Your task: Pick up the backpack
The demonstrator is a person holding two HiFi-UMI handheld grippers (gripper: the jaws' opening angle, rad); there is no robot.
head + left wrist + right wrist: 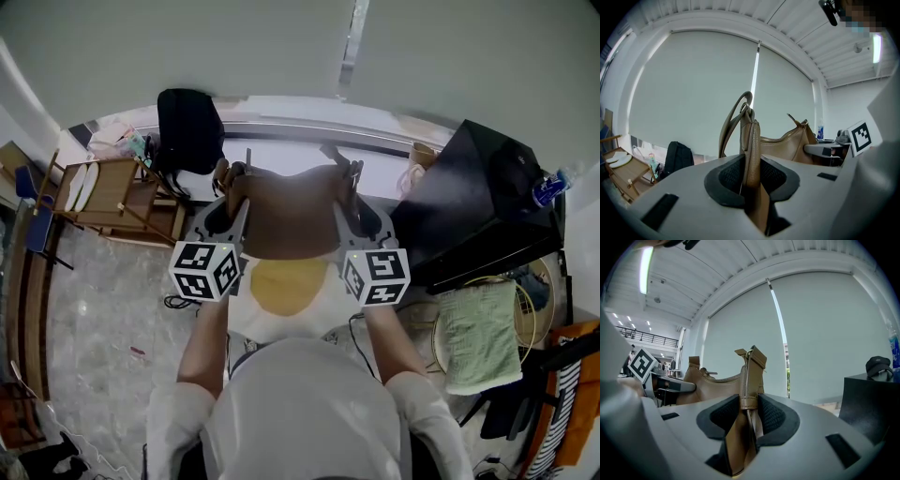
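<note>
Tan leather bag (286, 220): we hold it raised in front of us, long axis running across from one hand to the other, each equally near.
Left hand-held gripper (749, 176): pinching the bag's left strap end.
Right hand-held gripper (749, 414): pinching its right strap tab.

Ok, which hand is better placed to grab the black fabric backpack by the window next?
Left, probably: the black fabric backpack stands to the side of the left tongs, farther from the right tongs. Both tongs are shut on the brown leather bag, so left would have to let go first.
</note>
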